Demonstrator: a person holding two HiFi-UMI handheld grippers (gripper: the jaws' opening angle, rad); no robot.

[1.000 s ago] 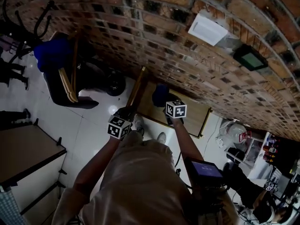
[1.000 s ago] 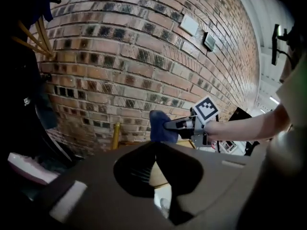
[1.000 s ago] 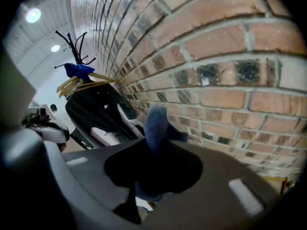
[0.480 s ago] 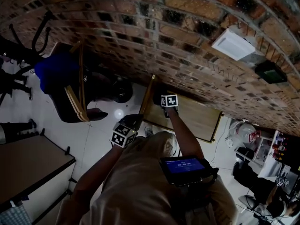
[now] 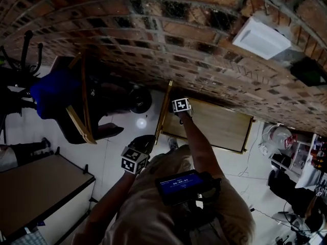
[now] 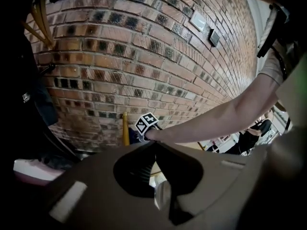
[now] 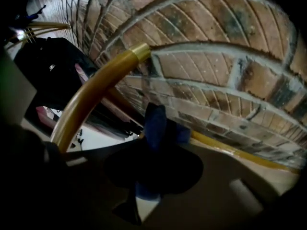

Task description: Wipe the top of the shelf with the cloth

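At the shelf: R gripper (image 7: 152,150), jaws pinching the blue cloth (image 7: 156,119), is at the wall-side corner of the shelf top (image 5: 219,126), by the yellow rail (image 7: 96,90). The top's long axis runs off to the person's right. L gripper (image 6: 154,147), jaws pressed together w/ nothing between, hangs short of the shelf.

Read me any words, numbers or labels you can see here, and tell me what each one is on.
Nothing here reads clearly.
Blue screen on the person's chest: light characters, too blurred to read.
Marker cubes: black-and-white square patterns, no words.
Blue cloth in the right gripper: no print visible.
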